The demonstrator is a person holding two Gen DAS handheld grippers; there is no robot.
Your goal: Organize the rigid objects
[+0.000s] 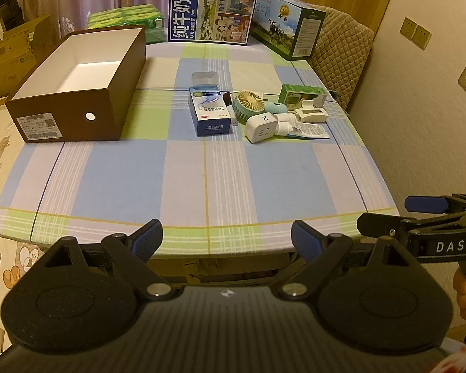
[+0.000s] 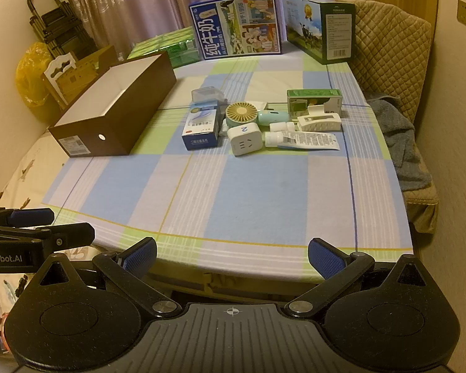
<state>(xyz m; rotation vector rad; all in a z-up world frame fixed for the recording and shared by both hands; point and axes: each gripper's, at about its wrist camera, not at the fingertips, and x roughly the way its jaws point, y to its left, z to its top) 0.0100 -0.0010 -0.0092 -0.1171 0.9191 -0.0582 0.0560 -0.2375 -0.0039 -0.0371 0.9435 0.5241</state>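
Facing the checked tablecloth (image 1: 208,168), you hold both tongs at its near edge. Your left gripper (image 1: 226,239) stands wide with nothing between its fingers; your right gripper (image 2: 233,256) stands equally wide and empty. The brown box (image 1: 77,93) sits open on the cloth's left side. Right of that box lies the cluster to sort: a blue carton (image 1: 209,113), a small fan (image 1: 251,104), a white plug adapter (image 1: 261,127), a tube (image 2: 304,140), a white clip (image 2: 320,122) and a green carton (image 1: 301,94).
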